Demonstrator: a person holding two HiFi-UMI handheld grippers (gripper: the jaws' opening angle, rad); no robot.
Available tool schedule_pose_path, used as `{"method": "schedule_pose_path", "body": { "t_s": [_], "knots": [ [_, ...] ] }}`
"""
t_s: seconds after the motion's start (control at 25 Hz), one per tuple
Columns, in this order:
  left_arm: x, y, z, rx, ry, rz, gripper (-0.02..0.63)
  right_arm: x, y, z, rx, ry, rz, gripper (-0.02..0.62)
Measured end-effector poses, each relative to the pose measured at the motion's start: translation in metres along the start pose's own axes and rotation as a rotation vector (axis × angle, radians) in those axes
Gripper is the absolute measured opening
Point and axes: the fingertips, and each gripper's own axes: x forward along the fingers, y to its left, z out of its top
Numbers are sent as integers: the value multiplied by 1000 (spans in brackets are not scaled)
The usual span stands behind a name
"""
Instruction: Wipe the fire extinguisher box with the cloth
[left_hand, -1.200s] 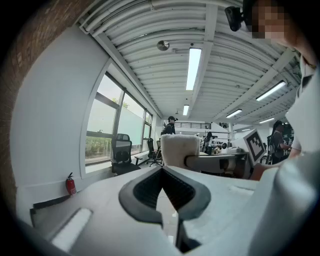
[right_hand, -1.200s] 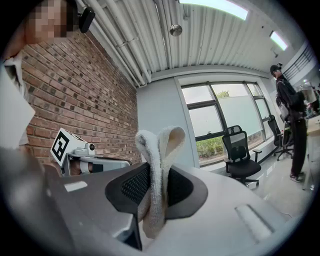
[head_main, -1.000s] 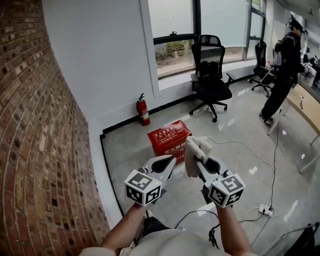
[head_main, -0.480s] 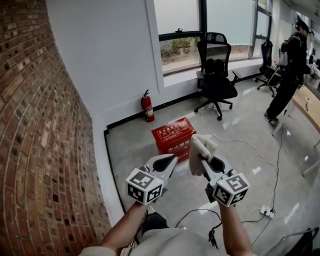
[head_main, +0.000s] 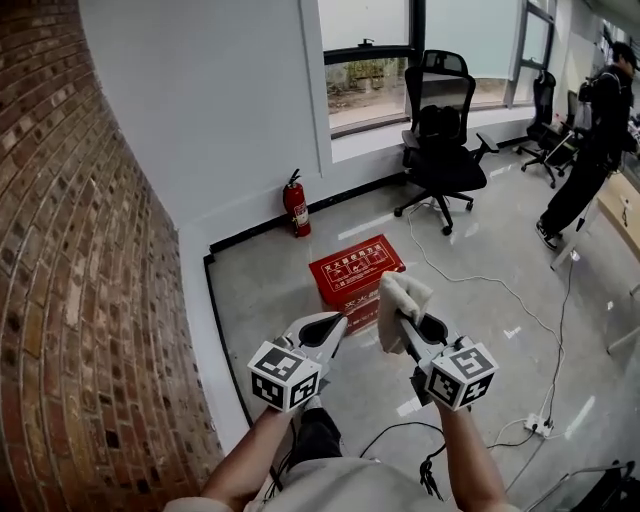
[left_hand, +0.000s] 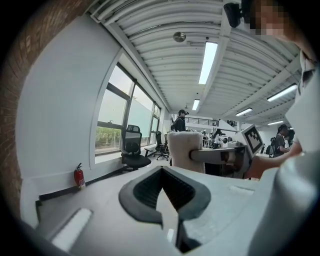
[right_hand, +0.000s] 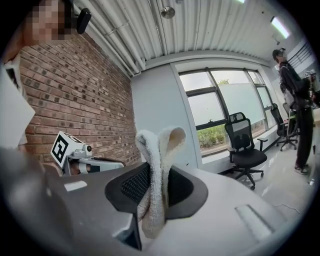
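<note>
A red fire extinguisher box (head_main: 356, 276) with white print sits on the grey floor, ahead of both grippers. My right gripper (head_main: 402, 318) is shut on a folded white cloth (head_main: 398, 308), which sticks up between its jaws (right_hand: 156, 175). It hovers just short of the box's near right corner. My left gripper (head_main: 328, 330) is shut with nothing in it, held level beside the right one, near the box's front left. The cloth (left_hand: 186, 150) also shows in the left gripper view, off to the right.
A red fire extinguisher (head_main: 296, 206) stands against the white wall. A brick wall (head_main: 80, 280) runs along the left. A black office chair (head_main: 443, 142) stands behind the box, a cable (head_main: 480, 285) trails over the floor, and a person (head_main: 595, 130) stands far right.
The view has shifted so the box sits closer to the grippers and more central. Both grippers keep their pose, and the cloth stays clamped in the right one.
</note>
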Motion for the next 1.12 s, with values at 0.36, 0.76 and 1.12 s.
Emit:
{"method": "schedule_pose_path", "body": {
  "t_s": [0.36,0.76,1.12],
  "knots": [
    [46,165,-24,-32,51,-11,0,178,-32,-41,30,174,0,101],
    [85,289,-92,-145,178,31,2,323,-76,-146,65,428,19,100],
    [156,351,-179,-233,276,154,1,438,-125,-298,160,669,172,98]
  ]
}}
